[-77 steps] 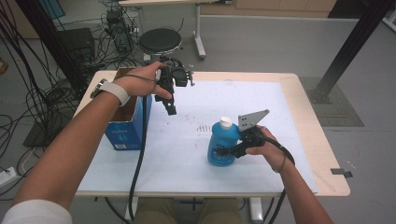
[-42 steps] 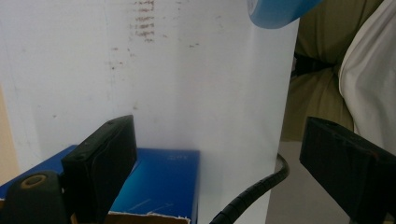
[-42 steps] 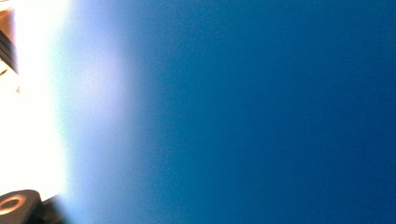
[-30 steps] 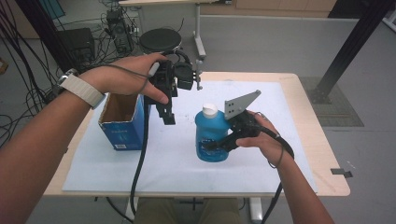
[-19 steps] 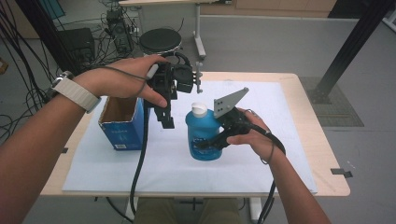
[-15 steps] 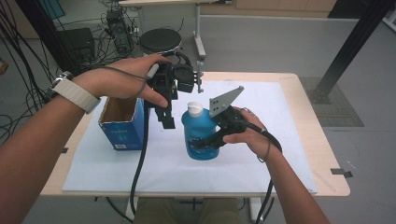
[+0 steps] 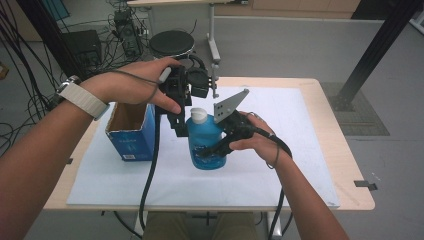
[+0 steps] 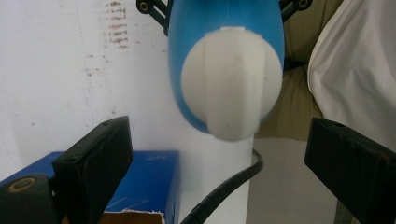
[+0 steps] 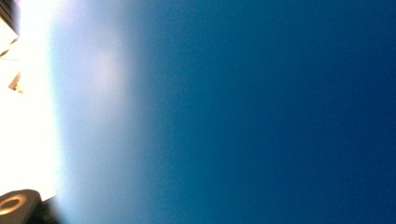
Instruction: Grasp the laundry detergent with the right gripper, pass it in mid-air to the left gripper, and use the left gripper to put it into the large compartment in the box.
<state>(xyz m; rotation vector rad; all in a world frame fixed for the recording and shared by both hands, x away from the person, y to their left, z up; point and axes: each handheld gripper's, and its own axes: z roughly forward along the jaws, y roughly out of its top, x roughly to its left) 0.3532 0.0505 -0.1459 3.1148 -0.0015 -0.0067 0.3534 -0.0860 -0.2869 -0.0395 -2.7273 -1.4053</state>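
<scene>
Left of centre in the high view: open blue box (image 7: 129, 132) on the white sheet (image 7: 290, 150), flaps up, inside brown. Same box low left in the left gripper view (image 8: 140, 179), its torn brown edge at the bottom.

Just right of the box, upper centre of the high view: left hand (image 7: 137, 87), pale watch strap on the wrist, wrapped round the left gripper (image 7: 180, 127), pointed down. Jaws spread wide in the left gripper view (image 8: 224, 182), one black pad low left, the other low right, nothing between them but air. Not touching the cap. Cable (image 7: 150, 170) hanging from it down past the table's near edge.

Centre of the high view: blue bottle (image 7: 206, 145) with white cap (image 7: 198, 116), upright, just beside and right of the left gripper's tip. Whether its base touches the sheet: cannot tell. Top centre in the left gripper view: cap (image 8: 231, 93) seen from above, blue shoulder (image 8: 224, 28) behind it.

Right of centre: right gripper (image 7: 212, 150) clamped on the bottle's lower body, grey plate (image 7: 229, 104) tilted above, right hand (image 7: 255, 140) behind it. Right gripper view: blurred blue wall (image 9: 257, 112) pressed close, bright glare at the left edge.
</scene>
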